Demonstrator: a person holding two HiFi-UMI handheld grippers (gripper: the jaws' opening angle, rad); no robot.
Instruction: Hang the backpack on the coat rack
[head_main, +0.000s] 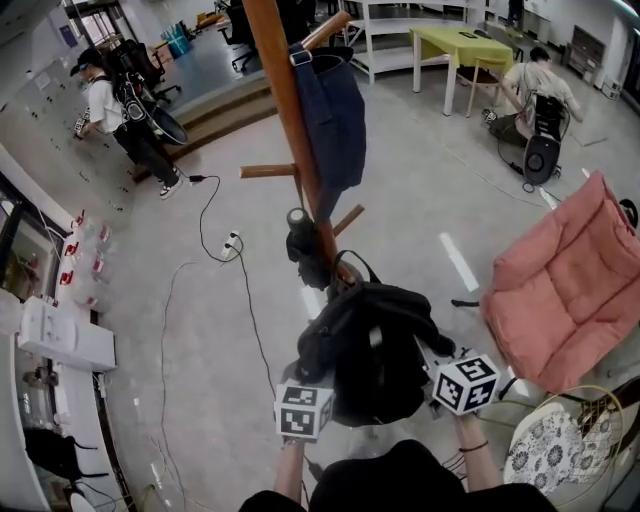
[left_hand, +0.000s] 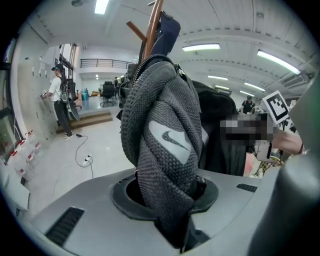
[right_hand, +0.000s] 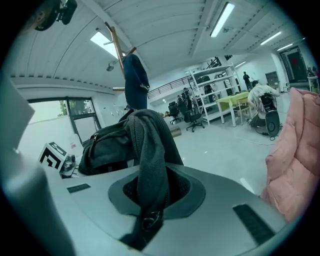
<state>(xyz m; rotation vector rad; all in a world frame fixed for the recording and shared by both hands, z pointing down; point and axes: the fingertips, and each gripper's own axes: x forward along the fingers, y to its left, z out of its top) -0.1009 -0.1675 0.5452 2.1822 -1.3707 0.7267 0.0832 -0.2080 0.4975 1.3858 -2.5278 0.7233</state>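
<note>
Black backpack (head_main: 365, 345) held above the grey floor (head_main: 200, 330), just in front of the lower post of the wooden coat rack (head_main: 290, 120). It hangs below a blue garment (head_main: 335, 120) on an upper peg. Whether its top loop touches a lower peg cannot be told.

Left gripper (head_main: 315, 378): jaws clamped on a grey mesh shoulder strap (left_hand: 165, 150). Right gripper (head_main: 430, 358): jaws clamped on a thinner dark strap (right_hand: 150, 165).

Room: a pink cushioned chair (head_main: 570, 290) at right and a white cable (head_main: 205, 215) with a power strip on the floor at left. A yellow-green table (head_main: 465, 45) and white shelving (head_main: 385, 40) stand at the far side. One person (head_main: 115, 110) stands at the left wall; another (head_main: 535, 90) crouches near the table.
</note>
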